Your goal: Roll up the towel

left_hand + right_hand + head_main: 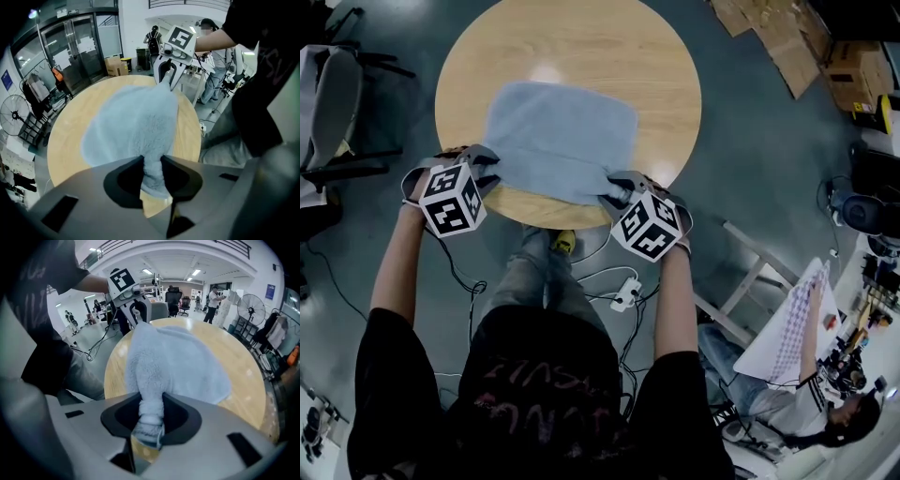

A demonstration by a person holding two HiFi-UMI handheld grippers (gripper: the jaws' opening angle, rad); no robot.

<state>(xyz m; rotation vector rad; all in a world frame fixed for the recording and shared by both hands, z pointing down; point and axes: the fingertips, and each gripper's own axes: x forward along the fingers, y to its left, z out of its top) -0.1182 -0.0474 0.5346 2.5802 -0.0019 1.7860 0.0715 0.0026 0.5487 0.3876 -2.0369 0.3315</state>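
Now: both near corners pinched

Pale blue terry towel lies spread on round wooden bench. Left gripper fingers clamp its near left corner. Right gripper fingers clamp the near right corner. Cloth is bunched at both grips.

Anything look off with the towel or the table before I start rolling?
Nothing stands out. The towel lies flat on the round table, bunched only at its two near corners, where the left gripper and right gripper are each shut on it.
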